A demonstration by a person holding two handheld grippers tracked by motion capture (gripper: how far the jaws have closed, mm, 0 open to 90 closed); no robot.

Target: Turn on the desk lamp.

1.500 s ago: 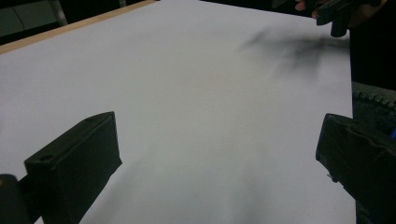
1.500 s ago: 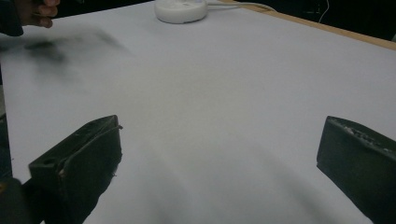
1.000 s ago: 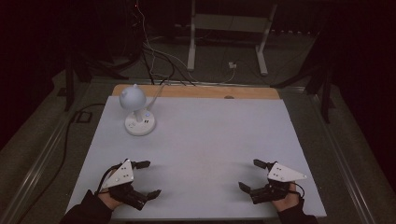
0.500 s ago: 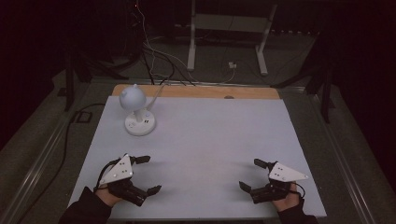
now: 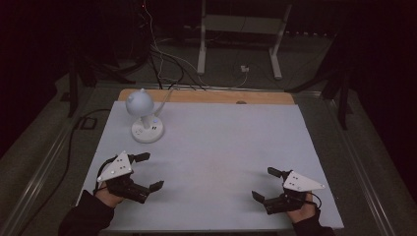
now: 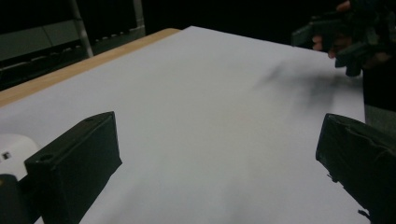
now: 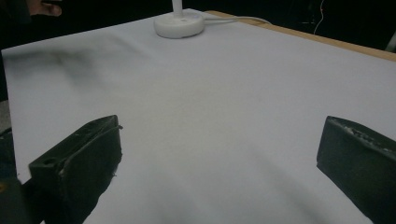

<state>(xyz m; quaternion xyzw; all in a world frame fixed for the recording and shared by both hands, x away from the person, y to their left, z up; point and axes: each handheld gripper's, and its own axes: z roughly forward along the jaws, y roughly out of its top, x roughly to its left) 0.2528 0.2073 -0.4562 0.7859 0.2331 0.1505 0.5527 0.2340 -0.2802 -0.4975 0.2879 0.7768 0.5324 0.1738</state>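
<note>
Compared with a second before, the left tool (image 5: 147,172) had slid a bit forward and inward toward the lamp (image 5: 144,118), while the right tool (image 5: 265,183) had barely budged. Both were spread wide open with nothing between the jaws; you could see that clearly in each gripper view, just bare white table (image 5: 226,147) between the black jaws.

The lamp, a small white thing with a round head on a short stem and a disc base, stood upright at the far left of the table, near the wooden edge (image 5: 206,96), its cord (image 5: 167,96) trailing off the back. It was nearest the left tool but not touching it. In the right gripper view its base (image 7: 180,23) sat far off across the table.

What could've gone wrong from here, as I read it: that lamp looked top-heavy, so grabbing the head or nudging the stem from the side could tip it over. Closing on the smooth round head might also let it squirt out of the jaws. The cord was another worry: lift or drag the lamp too far forward and the cord could pull taut and yank it back or topple it. And the base has little buttons or ports on top, so coming down on it might press something by accident.
</note>
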